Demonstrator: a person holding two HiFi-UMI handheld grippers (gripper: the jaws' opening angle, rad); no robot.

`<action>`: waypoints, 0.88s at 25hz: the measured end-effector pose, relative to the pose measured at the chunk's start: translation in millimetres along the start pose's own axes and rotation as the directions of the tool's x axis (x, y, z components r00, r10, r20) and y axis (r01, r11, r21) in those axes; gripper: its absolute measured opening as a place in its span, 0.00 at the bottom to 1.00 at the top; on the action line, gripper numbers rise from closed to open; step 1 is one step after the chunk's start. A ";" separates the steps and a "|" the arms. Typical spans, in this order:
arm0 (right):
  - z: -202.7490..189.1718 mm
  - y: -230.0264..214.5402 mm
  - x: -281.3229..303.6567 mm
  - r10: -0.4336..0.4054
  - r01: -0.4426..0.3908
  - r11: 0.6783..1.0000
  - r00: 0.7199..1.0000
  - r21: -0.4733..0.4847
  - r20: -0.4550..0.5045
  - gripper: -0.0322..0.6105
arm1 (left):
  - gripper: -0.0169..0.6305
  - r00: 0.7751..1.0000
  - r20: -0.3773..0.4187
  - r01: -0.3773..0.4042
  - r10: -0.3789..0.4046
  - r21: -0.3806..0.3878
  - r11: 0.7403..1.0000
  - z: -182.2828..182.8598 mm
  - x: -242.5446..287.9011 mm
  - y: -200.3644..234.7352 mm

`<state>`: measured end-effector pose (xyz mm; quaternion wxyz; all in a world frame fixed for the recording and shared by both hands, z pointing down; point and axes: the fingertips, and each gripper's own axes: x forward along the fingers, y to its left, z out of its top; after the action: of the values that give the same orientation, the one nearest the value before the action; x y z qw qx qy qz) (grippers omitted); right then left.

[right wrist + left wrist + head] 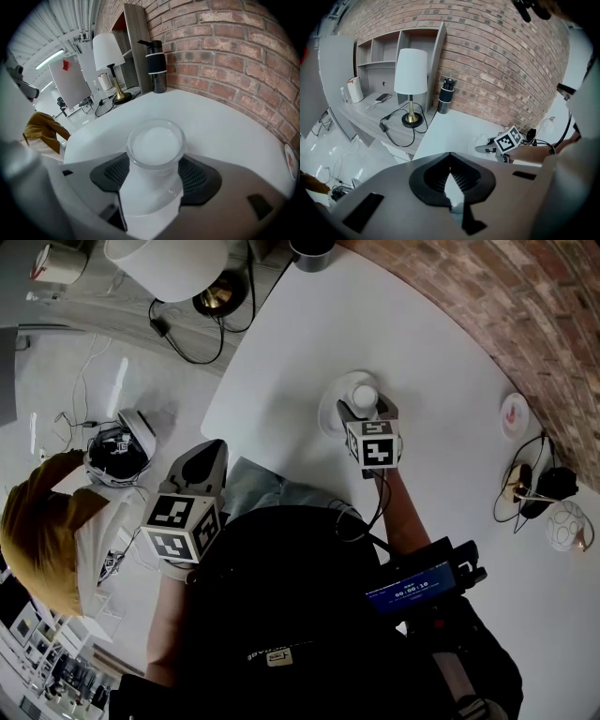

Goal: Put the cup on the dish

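A small translucent white cup (pixel 365 396) stands upright on a white dish (pixel 330 409) near the middle of the white table (pixel 441 343). My right gripper (pixel 366 411) reaches down over the dish and stands around the cup. In the right gripper view the cup (pixel 154 157) fills the space between the two dark pads (pixel 199 176), which sit close at its sides without a clear squeeze. My left gripper (pixel 202 465) hangs off the table's left edge, its tips together and empty (pixel 451 161). From its view the right gripper (pixel 497 145) and dish show far off.
A lamp (pixel 169 263) with a black cable and a black bottle (pixel 312 251) stand at the table's far end. A small saucer (pixel 514 414), a black cord and a round ornament (pixel 567 526) lie at the right by the brick wall. A headset (pixel 120 448) sits on the floor at the left.
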<state>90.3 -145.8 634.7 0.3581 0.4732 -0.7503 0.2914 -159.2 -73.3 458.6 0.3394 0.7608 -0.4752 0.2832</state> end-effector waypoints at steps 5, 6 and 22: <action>-0.6 0.8 -7.9 -0.019 0.019 1.000 1.000 0.008 0.011 0.53 | 0.04 1.000 0.008 0.001 -0.001 0.012 1.000 -4.3 -7.4 -1.0; -0.6 1.4 -10.0 -0.024 0.023 1.000 1.000 0.011 0.014 0.53 | 0.04 1.000 0.009 0.003 -0.003 0.015 1.000 -5.3 -8.8 -1.0; 11.2 8.2 -60.0 -0.067 0.059 0.995 0.992 0.084 0.107 0.53 | 0.04 0.996 0.047 0.065 -0.069 0.097 0.993 1.7 -19.2 -9.1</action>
<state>97.6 -121.3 578.7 0.3061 0.5260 -0.7411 0.2837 -158.1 -61.5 440.9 0.2999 0.7985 -0.4438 0.2746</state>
